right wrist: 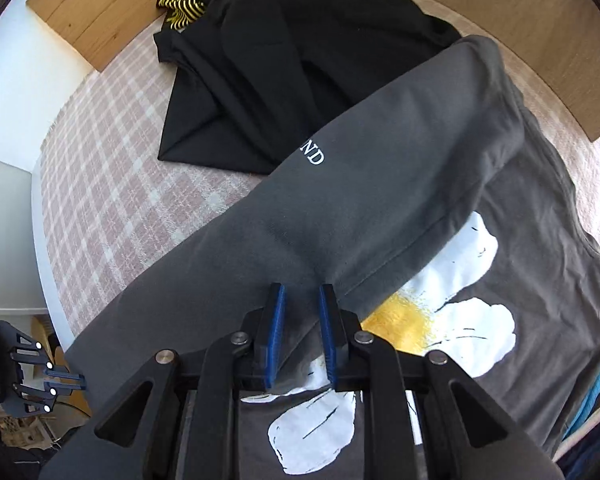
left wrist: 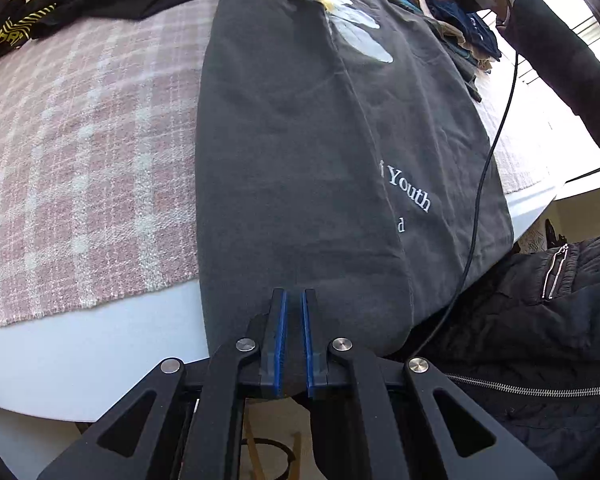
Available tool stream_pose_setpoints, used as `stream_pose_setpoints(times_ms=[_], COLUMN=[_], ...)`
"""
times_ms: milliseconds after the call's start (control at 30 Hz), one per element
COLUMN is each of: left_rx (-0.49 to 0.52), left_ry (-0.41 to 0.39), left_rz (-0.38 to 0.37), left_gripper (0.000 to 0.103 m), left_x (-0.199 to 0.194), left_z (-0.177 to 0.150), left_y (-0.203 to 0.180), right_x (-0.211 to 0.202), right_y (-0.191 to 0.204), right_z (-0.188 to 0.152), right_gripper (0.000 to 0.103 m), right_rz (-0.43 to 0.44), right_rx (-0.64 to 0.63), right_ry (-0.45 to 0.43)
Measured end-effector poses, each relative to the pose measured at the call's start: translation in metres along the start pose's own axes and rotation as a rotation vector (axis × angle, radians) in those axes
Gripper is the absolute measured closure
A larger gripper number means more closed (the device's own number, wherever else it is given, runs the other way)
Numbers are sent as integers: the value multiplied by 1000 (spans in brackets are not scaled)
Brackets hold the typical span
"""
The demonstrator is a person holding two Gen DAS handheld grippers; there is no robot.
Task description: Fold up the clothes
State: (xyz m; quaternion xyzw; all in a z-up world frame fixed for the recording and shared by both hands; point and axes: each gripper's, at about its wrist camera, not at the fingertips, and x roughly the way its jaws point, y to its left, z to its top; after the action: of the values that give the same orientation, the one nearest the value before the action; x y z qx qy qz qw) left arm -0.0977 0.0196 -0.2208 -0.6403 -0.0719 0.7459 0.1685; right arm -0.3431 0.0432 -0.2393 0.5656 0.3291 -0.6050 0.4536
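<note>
Pink plaid cloth (left wrist: 80, 152), perhaps bedding.

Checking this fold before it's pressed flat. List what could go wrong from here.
1. The left gripper pinches the grey T-shirt at its hem over the table edge; a slip may drop that end.
2. The right gripper holds only a small bunch of the folded flap, so it could lie crooked.
3. The cable trails across the shirt and might snag.

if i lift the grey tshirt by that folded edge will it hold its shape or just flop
Likely flop: the grey t-shirt already drapes softly over the table edge. It looks light, so both the left gripper and the right gripper should lift it easily. The plaid cloth may resist sliding.
</note>
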Motion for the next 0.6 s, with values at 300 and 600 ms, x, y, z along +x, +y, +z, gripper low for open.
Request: stream_pose_setpoints(times_ms=[300,600], left_rx=[-40,95], left_ry=[-85,-76], left_rz=[42,-7], left_gripper=[95,92], left_x=[-35,-19], left_z=[-8,18], left_y=[-24,-88], right_x=[-132,-135], right_y=[-73,-166], right_z=[-65,-255], right_gripper=[74,60], right_rz=[-52,-157], right_rx=[145,527], right_ry=[-230,-138])
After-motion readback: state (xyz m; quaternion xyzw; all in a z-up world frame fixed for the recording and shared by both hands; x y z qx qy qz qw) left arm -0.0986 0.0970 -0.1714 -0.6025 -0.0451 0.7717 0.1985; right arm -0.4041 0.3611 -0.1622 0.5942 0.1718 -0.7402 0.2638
